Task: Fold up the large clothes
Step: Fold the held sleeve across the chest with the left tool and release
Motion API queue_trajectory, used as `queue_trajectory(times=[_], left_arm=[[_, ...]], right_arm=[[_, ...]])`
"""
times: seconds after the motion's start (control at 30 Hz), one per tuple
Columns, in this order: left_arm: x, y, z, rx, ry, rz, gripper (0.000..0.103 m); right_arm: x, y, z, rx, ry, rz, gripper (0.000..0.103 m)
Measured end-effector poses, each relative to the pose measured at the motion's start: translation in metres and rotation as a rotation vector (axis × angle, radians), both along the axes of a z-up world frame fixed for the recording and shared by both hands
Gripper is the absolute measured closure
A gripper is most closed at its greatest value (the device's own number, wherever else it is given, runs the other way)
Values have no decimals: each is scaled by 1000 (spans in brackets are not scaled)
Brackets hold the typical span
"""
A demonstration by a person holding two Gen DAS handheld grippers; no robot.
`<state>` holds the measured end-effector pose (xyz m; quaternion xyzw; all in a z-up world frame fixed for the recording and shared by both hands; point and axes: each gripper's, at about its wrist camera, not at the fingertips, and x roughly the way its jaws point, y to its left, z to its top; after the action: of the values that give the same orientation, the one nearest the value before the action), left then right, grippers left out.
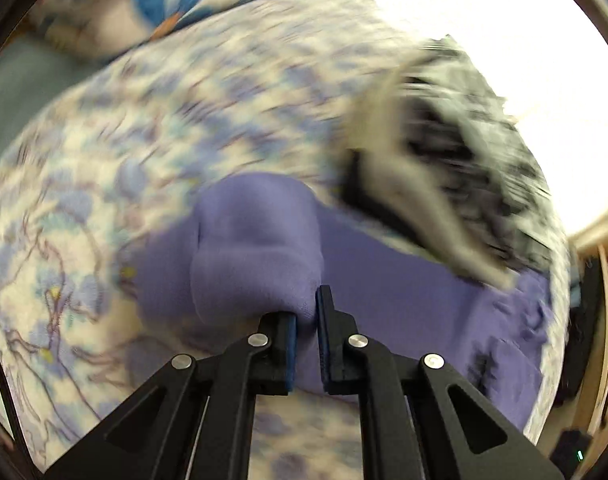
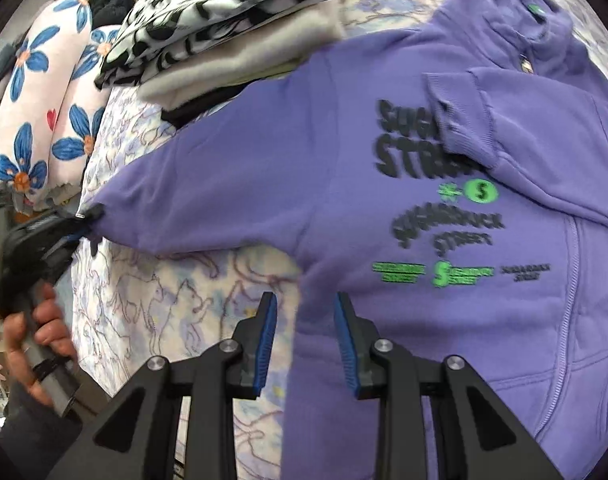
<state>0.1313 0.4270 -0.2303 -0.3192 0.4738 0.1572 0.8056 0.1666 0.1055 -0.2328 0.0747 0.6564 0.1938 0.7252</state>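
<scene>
A purple hoodie [image 2: 403,216] with black and green print lies back up on a floral bedsheet [image 2: 152,300]. One sleeve is folded across its back; the other sleeve [image 2: 208,200] stretches out to the left. My left gripper [image 1: 305,312] is shut on that sleeve's cuff [image 1: 256,248]; it also shows in the right wrist view [image 2: 86,220], held by a hand. My right gripper [image 2: 304,312] is open and empty, hovering over the hoodie's side edge near the armpit.
A stack of folded black-and-white and grey clothes [image 2: 224,28] lies beyond the hoodie; it also shows in the left wrist view [image 1: 443,160]. Pillows with blue flowers [image 2: 44,112] lie at the far left. A bright window [image 1: 523,40] is behind.
</scene>
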Motion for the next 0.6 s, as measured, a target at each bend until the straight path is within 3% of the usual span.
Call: queue_trajectory(times=[0.1,0.23,0.43,0.53,0.6], left_arm=[[10,-61,40,45,-70,-123,96],[27,-150,65,50,-140,-296,96],[55,-273,50,59,-127,-500,95],[64,-312,27,44,-45,-555,81],[65,-324,15,1,-6,-564,64]], right_arm=[[1,-26,4,11,-5,-31,74],[2,-67,13,15,-24,-72,74],[1,-136,14,-3,-50,-149,74],[2,-165,11,-7,-49,-185,74],[2,-180,10,-4,-48,-201,73]])
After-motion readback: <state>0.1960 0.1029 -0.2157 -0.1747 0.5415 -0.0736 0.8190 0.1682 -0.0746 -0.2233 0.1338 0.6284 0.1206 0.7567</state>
